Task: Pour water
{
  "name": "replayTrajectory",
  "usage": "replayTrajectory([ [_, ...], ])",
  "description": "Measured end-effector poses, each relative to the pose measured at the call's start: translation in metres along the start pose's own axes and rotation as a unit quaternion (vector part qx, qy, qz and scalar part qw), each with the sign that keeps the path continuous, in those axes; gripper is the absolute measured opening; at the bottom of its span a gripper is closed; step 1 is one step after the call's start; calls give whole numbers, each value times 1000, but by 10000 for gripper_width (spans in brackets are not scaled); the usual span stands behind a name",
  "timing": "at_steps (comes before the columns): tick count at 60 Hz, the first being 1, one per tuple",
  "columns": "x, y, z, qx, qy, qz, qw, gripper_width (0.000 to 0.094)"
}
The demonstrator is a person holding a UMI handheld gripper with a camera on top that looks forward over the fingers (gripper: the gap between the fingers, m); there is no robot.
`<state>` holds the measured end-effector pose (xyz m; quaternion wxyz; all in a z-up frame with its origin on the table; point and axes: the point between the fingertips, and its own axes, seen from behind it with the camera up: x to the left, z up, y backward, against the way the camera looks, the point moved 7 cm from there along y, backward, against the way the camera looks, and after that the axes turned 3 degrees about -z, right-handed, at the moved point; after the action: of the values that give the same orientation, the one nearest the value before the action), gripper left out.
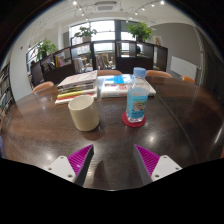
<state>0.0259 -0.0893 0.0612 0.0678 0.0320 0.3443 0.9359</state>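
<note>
Hovering above the dark wooden counter (40,130), the hand-held gripper (114,159) is holding its two fingers wide apart, magenta pads (80,157) facing inward and gripping nothing. Beyond the fingers, a cream cup (85,112) is standing upright on the counter, and a clear water bottle (137,98) with a blue cap and blue label is standing just beside it, a small gap between them (neither is sitting between the fingers). Behind the cup, a stack of books (76,87) is lying flat, with a blue-covered book (116,87) resting behind the bottle. Chairs (158,75) are lining the counter's far edge, and potted plants (140,31) are standing near the windows.
</note>
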Motion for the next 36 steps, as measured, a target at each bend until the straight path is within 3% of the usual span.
replayTrajectory([
  [9, 51, 57, 17, -2, 17, 15, 1000, 827],
  [36, 119, 159, 109, -87, 36, 34, 995, 834],
])
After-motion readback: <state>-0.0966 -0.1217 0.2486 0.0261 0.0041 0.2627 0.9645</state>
